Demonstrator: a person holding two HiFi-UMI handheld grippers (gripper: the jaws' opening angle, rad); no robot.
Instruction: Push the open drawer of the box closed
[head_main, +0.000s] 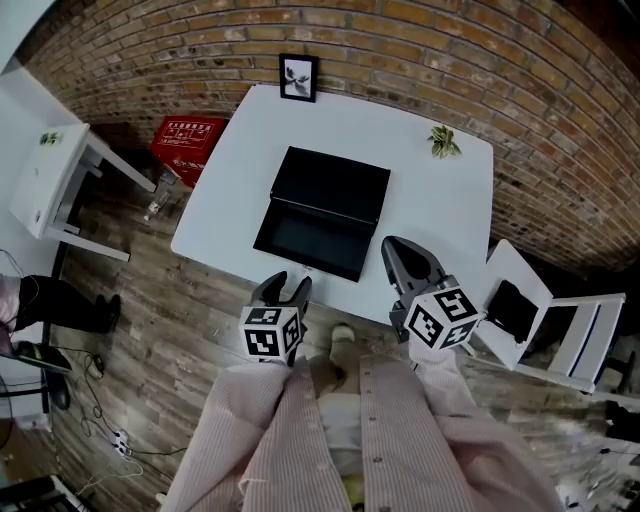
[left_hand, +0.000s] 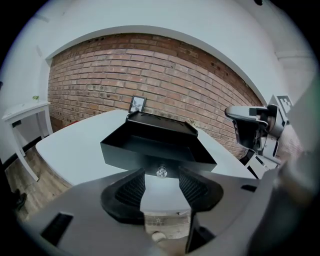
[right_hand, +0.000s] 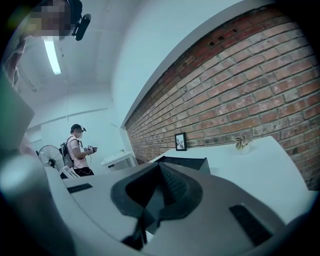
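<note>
A black box (head_main: 335, 180) sits mid-table on the white table (head_main: 440, 210), its drawer (head_main: 312, 240) pulled out toward me. In the left gripper view the drawer front (left_hand: 150, 160) with its small metal knob (left_hand: 161, 172) lies just beyond my left gripper (left_hand: 161, 186). Those jaws stand open with nothing between them. In the head view the left gripper (head_main: 288, 286) hovers at the table's near edge, just short of the drawer. My right gripper (head_main: 401, 252) is shut and empty, over the table to the right of the drawer. The box (right_hand: 186, 162) shows past its closed tips (right_hand: 160, 169).
A framed picture (head_main: 299, 77) stands at the table's back edge and a small plant (head_main: 443, 141) at the back right. A red crate (head_main: 188, 143) and a white side table (head_main: 50, 180) are left of the table, a white chair (head_main: 545, 320) right. Another person (right_hand: 77, 150) stands far off.
</note>
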